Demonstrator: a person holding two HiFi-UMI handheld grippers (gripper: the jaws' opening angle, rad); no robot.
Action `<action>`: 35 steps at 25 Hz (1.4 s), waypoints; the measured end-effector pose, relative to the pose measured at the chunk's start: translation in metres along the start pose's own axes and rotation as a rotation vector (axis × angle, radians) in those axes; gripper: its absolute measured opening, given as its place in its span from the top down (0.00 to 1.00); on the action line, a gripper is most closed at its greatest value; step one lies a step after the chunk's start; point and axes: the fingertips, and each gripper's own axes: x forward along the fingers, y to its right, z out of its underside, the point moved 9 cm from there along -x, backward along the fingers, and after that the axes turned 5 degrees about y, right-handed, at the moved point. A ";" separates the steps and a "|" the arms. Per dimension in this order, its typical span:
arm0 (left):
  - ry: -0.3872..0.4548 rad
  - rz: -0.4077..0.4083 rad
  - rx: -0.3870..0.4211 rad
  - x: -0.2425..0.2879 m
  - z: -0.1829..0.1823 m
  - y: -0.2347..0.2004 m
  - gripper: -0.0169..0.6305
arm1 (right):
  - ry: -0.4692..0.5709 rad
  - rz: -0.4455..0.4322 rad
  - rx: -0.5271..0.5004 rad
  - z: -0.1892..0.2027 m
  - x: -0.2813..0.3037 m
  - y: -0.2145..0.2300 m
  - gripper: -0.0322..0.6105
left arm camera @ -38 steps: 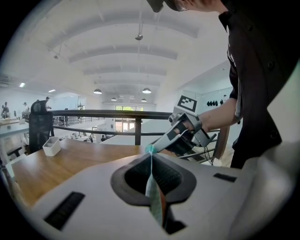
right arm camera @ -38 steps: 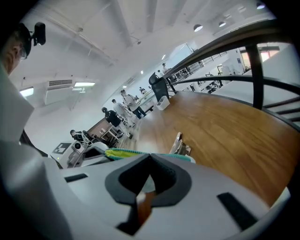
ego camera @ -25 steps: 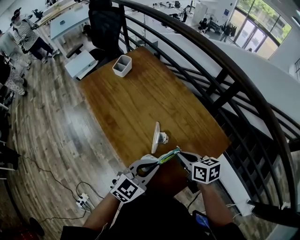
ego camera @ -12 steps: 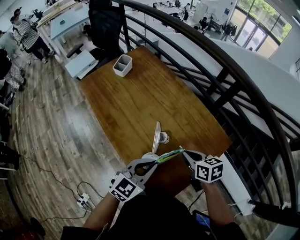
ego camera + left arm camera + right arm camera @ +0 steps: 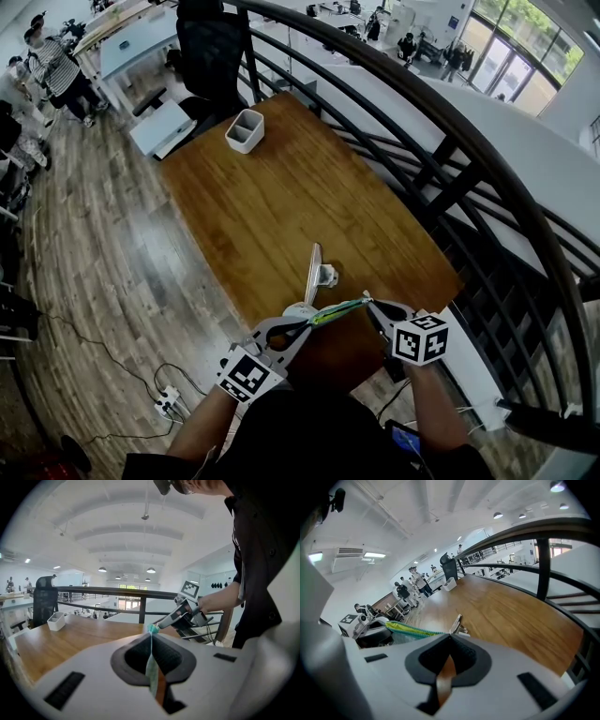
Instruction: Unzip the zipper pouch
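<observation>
**Head view: pouch strung between both grippers, over the table edge**

So the thin green-and-yellow fabric zipper pouch is hanging in the air just over the near edge of the brown wooden table, not resting on it. The left gripper is clamping the near-left end, jaws fully together on the fabric, which is showing edge-on in the left gripper view. The right gripper is pinching the opposite end, jaws also shut tight. Whether that's the zipper pull or just the corner, I'm not managing to tell.

What matters: the pouch's long axis is running straight from one set of fingertips to the other, near-left to slightly farther right, with both grippers pointing at each other along it. I'm guessing the slider is going to have to travel along that same line, so the right hand is looking like the puller while the left is anchoring. The white divided plastic bin is sitting well away at the far end.
</observation>
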 end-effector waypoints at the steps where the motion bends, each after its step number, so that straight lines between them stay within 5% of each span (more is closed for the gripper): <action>1: -0.001 0.000 0.001 0.000 0.001 0.001 0.95 | 0.001 0.001 0.000 0.001 0.000 0.000 0.96; 30: -0.014 -0.103 -0.038 -0.005 0.008 -0.020 0.95 | 0.055 0.044 0.038 -0.004 -0.003 0.006 0.95; 35: 0.002 -0.127 -0.064 -0.006 0.006 -0.028 0.78 | 0.077 0.087 -0.013 -0.008 -0.005 0.010 0.78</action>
